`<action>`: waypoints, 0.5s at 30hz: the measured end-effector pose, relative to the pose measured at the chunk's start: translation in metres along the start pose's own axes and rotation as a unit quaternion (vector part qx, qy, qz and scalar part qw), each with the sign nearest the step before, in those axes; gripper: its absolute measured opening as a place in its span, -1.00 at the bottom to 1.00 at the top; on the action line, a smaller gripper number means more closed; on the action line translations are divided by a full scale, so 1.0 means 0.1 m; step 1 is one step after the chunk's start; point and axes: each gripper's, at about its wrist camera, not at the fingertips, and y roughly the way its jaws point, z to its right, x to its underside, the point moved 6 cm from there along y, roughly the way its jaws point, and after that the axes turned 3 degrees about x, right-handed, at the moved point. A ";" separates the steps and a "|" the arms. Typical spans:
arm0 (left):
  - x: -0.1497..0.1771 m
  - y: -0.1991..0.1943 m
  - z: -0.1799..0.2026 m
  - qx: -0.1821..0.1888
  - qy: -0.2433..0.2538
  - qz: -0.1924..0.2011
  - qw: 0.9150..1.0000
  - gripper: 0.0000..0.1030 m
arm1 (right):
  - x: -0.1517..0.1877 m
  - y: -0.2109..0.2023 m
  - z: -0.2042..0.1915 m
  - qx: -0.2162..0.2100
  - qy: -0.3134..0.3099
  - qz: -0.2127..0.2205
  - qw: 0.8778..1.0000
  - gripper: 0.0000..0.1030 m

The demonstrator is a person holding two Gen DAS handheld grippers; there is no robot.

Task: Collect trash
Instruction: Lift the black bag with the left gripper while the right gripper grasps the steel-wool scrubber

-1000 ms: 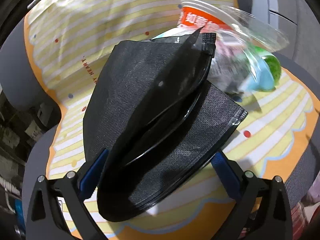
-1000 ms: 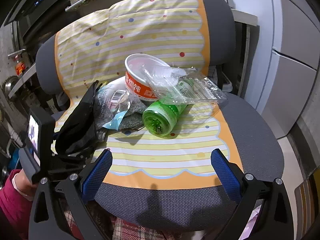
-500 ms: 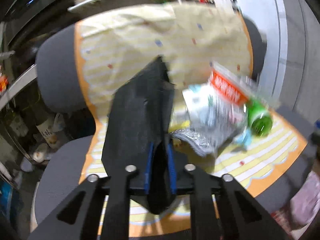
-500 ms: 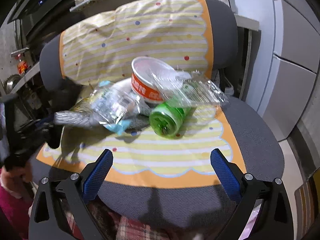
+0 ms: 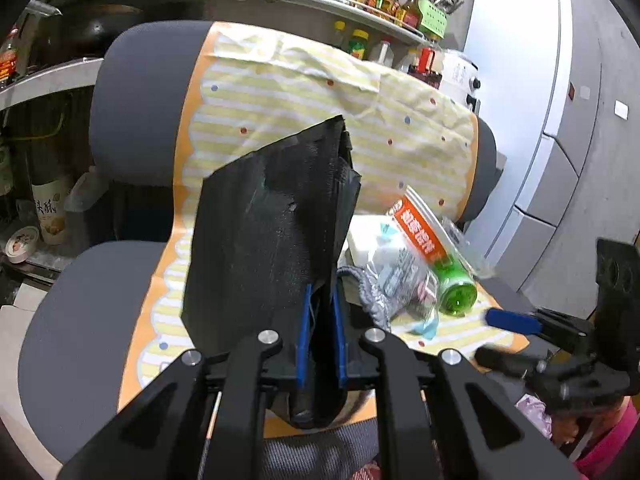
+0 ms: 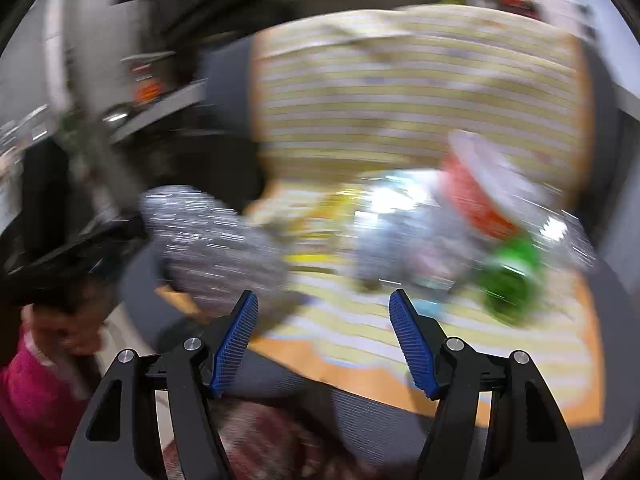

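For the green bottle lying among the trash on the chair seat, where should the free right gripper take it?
Grip the green bottle across its round body near the open end, coming from the seat's front edge. It lies on its side, that end facing outward and clear, while the orange-labelled cup and wrappers crowd its far end.

Black bag [image 5: 272, 236] upright, clamped; green bottle [image 5: 456, 286], red cup [image 5: 418, 232], wrappers [image 5: 394, 280] heaped beside.

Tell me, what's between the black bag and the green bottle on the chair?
In the left wrist view, crinkly clear wrappers lie between the black bag and the green bottle.
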 end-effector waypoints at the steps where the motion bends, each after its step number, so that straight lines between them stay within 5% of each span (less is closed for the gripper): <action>1: 0.02 0.01 0.00 0.002 -0.001 -0.003 1.000 -0.83 | 0.00 0.08 -0.09 -0.014 -0.014 -0.009 1.000 0.36; 12: 0.00 0.28 0.19 0.038 0.042 -0.036 0.998 -0.83 | -0.08 0.65 -0.11 -0.017 -0.098 -0.014 0.995 0.54; 15: 0.00 0.29 0.20 0.039 0.053 -0.039 0.997 -0.83 | -0.07 0.71 -0.12 -0.042 -0.113 -0.012 0.993 0.35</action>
